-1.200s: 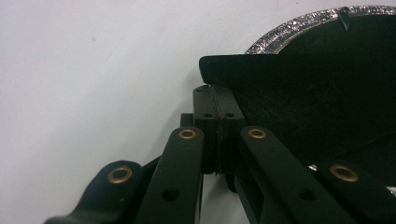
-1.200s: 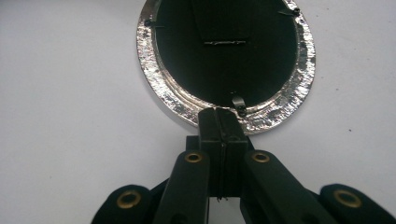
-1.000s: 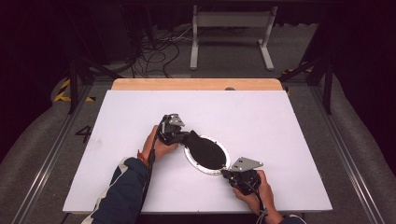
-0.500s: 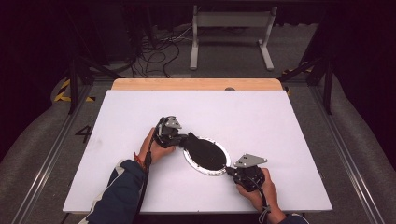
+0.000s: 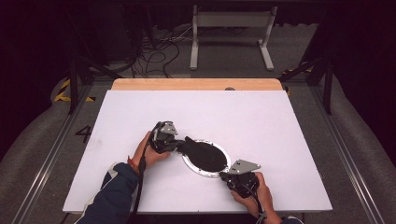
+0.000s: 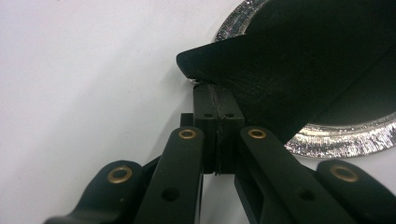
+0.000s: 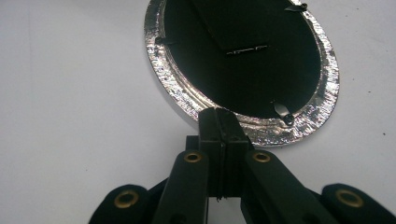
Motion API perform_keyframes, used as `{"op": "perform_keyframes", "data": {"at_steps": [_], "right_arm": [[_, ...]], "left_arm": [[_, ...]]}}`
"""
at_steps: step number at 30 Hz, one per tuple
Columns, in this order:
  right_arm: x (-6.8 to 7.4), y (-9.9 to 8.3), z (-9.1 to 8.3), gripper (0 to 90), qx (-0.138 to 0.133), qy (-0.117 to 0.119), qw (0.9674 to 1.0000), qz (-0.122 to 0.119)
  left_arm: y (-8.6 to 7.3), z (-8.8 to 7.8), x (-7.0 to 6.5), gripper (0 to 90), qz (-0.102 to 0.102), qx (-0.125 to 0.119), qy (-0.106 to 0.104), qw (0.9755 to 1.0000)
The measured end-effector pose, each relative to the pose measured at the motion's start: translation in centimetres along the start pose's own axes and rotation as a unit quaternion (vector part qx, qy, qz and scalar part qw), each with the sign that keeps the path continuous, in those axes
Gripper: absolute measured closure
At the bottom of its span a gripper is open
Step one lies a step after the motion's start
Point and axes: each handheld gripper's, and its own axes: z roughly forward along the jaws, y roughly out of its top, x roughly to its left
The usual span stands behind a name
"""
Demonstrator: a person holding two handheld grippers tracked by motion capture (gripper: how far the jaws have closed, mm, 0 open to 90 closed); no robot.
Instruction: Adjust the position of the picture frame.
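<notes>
White tabletop (image 5: 280, 140). Oval picture frame (image 5: 204, 156) lies face down — light, rigid, foil rim (image 7: 308, 119) slippery. Left gripper (image 6: 218, 100) clamps its easel stand (image 6: 299, 70); right gripper (image 7: 219, 116) pinches the rim — best holds.

high view looks down; both gripper views closely share the oval frame (image 5: 205, 157).

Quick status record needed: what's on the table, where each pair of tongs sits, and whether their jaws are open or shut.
surface: white table top
object: oval silver-rimmed frame, lying face down, black back up
stand flap: black easel flap, lifted off the back at the left end
left tongs: jaws shut, tips under the edge of the flap
right tongs: jaws shut, tips at the near silver rim
contact: whether either pair pinches anything cannot be told
</notes>
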Motion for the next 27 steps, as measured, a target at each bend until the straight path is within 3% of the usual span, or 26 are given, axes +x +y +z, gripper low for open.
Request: {"op": "perform_keyframes", "data": {"at_steps": [13,16,27], "right_arm": [[-0.5,0.0,0.1,90.0,-0.005,-0.013,0.9999,0.005],[-0.7,0.0,0.2,90.0,-0.005,-0.018,0.9998,0.009],[-1.7,-0.1,0.3,90.0,-0.012,-0.029,0.9991,0.028]], "left_arm": [[-1.7,-1.2,-0.9,90.0,-0.006,-0.009,-0.010,0.9999],[-2.2,-1.4,-1.2,90.0,-0.017,-0.015,-0.018,0.9996],[-3.7,-2.4,-2.6,90.0,-0.006,-0.023,-0.032,0.9992]]}}
